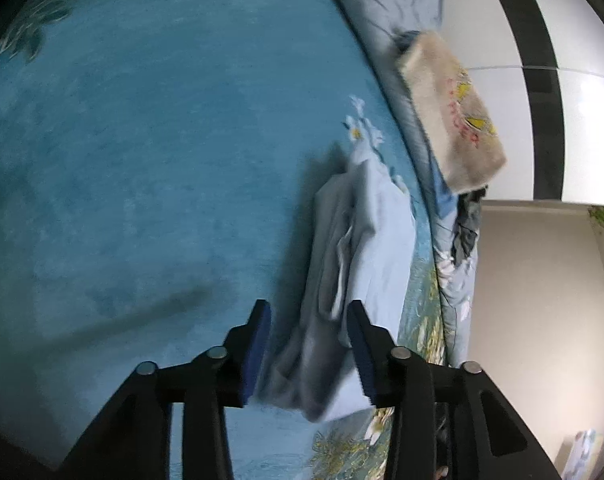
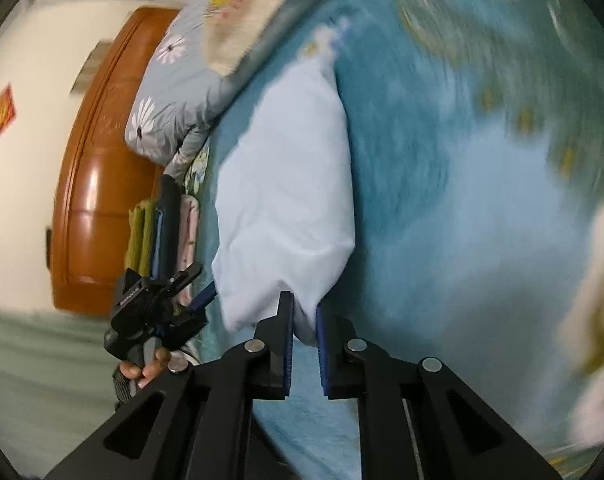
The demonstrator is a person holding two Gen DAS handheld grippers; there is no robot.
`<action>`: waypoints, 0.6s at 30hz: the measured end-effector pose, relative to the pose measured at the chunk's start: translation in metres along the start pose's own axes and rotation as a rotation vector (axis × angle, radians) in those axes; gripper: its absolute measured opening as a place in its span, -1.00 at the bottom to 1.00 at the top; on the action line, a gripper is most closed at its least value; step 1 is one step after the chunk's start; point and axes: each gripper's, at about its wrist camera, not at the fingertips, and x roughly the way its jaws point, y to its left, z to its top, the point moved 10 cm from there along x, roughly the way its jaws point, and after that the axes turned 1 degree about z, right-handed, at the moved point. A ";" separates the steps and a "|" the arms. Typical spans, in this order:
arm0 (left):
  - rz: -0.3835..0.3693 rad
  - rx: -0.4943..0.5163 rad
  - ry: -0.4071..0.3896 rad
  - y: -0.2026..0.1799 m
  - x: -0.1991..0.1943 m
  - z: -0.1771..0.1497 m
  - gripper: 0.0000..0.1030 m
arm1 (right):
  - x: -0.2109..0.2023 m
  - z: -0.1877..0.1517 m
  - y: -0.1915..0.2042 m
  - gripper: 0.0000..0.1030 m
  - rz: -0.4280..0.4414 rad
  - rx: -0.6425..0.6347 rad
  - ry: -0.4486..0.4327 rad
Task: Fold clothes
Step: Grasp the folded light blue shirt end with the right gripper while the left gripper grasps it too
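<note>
Left wrist view looks down on a blue flowered bedspread (image 1: 142, 160) with a pale blue garment (image 1: 365, 248) lying folded in a long strip near the bed's edge. Only this view shows the garment's grey underside and loose folds, a furry beige cushion (image 1: 449, 112) on the grey flowered pillow (image 1: 389, 12) beyond it, and a dark bundle of cloth (image 1: 467, 224) at the bed's side.

Right wrist view, heavily blurred on its right half, shows the same garment (image 2: 290, 184) as a smooth pale sheet. It alone shows a brown wooden headboard (image 2: 98, 168), a row of folded clothes (image 2: 158, 232) standing between headboard and garment, and the person's hand (image 2: 146, 372) gripping the handle of the left claw (image 2: 200, 300), whose blue pad reaches the garment's near left corner.

In its own view the left claw (image 1: 309, 312) stands partly open, its pads on either side of the garment's near end with clear gaps to the cloth, so it is released. The right claw (image 2: 305, 300) is nearly closed, and the garment's near edge runs down into the narrow gap between its blue pads; it is clenched on the garment, holding that corner just above the bedspread.
</note>
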 end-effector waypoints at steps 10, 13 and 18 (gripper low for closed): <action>-0.008 0.122 0.039 -0.045 0.040 0.016 0.04 | -0.049 0.099 -0.059 -0.79 -0.166 -0.084 0.063; 0.042 0.156 0.057 -0.048 0.058 0.025 0.09 | -0.049 0.098 -0.069 -0.71 -0.169 -0.072 0.062; 0.040 0.147 0.075 -0.047 0.081 0.039 0.18 | -0.071 0.093 -0.081 -0.13 -0.121 0.041 -0.104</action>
